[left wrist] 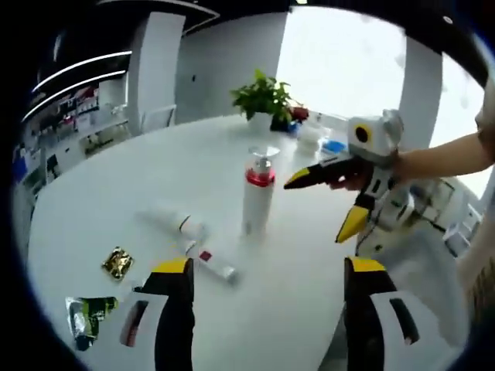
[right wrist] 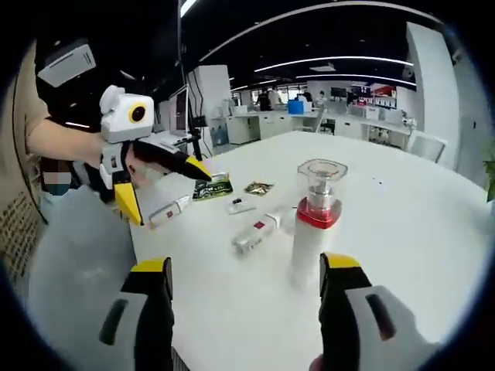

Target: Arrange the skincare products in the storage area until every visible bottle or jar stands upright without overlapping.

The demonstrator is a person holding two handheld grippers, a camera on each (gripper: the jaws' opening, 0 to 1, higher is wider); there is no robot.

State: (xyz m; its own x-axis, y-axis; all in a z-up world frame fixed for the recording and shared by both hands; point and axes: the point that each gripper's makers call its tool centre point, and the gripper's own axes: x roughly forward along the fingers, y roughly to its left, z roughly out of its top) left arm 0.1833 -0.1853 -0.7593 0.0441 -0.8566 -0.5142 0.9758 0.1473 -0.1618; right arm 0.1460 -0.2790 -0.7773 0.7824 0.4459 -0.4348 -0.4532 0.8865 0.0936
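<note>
A white pump bottle [left wrist: 257, 197] [right wrist: 315, 224] with a red collar and clear cap stands upright on the round white table [left wrist: 100, 185]. A smaller white bottle [left wrist: 174, 220] [right wrist: 259, 229] lies on its side beside it. A slim white tube [left wrist: 210, 261] [right wrist: 170, 210] with a red mark also lies flat. My left gripper [left wrist: 271, 267] [right wrist: 164, 187] is open and empty, short of the tube. My right gripper [right wrist: 244, 267] [left wrist: 323, 202] is open and empty too, held in the air just off the upright bottle.
A gold sachet [left wrist: 117, 263] [right wrist: 257, 187] and a green sachet [left wrist: 87, 317] [right wrist: 213, 188] lie near the table edge. A small white item [right wrist: 240, 205] lies by them. A potted plant [left wrist: 264, 99] stands at the far side. Office desks [right wrist: 309, 124] fill the background.
</note>
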